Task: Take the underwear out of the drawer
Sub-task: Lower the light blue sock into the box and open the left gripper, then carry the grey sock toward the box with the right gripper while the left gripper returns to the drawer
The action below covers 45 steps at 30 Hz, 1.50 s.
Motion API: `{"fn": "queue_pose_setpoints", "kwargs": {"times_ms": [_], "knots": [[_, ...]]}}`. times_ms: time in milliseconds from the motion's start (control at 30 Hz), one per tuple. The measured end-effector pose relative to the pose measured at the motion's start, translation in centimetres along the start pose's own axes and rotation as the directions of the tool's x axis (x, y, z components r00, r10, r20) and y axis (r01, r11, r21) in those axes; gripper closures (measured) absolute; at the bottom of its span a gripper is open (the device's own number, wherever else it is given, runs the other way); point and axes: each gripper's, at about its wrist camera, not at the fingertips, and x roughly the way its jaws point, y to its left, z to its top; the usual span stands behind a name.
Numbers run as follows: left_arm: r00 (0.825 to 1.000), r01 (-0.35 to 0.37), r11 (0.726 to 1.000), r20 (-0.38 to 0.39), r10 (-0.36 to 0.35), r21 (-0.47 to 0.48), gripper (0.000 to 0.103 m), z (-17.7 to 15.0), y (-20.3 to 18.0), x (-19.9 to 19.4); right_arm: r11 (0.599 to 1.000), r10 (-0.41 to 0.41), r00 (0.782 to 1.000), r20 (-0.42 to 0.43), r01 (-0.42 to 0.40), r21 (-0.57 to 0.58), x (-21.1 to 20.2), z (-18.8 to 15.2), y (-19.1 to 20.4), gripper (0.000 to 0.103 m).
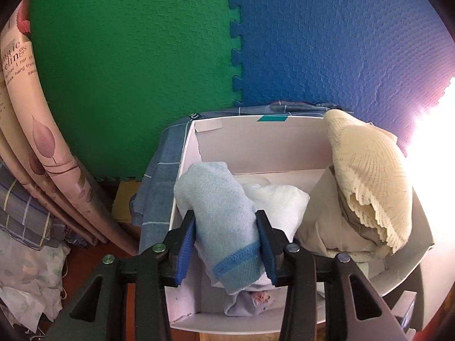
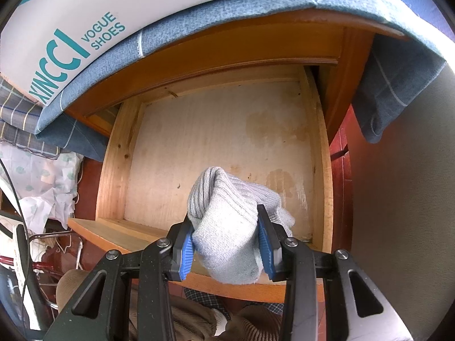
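The right gripper has its fingers closed on a grey ribbed knit garment, holding it above the front edge of the open wooden drawer. The drawer floor is bare as far as the right wrist view shows; no other garment is visible in it.

The left gripper is positioned over a white shoe box that rests on a blue checked cloth. A rolled light-blue towelling piece lies between its fingers, which stand partly open; the blue pads sit just beside the roll, and firm contact cannot be confirmed. The box also holds a white cloth, a beige garment and a cream lace piece.

Assessment: the task appears nearly complete. Several items are already in the box. Remaining: release the light-blue roll, then carry the grey garment clear of the drawer.
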Motion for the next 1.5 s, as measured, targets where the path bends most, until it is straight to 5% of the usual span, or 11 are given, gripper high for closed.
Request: {"fn": "queue_pose_setpoints", "kwargs": {"times_ms": [333, 1167, 1500], "knots": [[0.999, -0.045, 0.998, 0.016, 0.044, 0.033, 0.044, -0.5, -0.5, -0.8, 1.000, -0.001, 1.000, -0.006, 0.001, -0.006, -0.1, 0.1, 0.3, 0.067], [0.999, -0.031, 1.000, 0.027, 0.031, 0.003, 0.043, -0.7, 0.4, -4.7, 1.000, -0.011, 1.000, -0.007, 0.011, -0.017, 0.0, 0.1, 0.4, 0.067], [0.994, -0.040, 0.997, 0.096, 0.046, -0.061, 0.043, -5.0, 1.5, -8.6, 1.000, -0.017, 1.000, 0.001, 0.017, -0.023, 0.0, 0.0, 0.4, 0.067]]}}
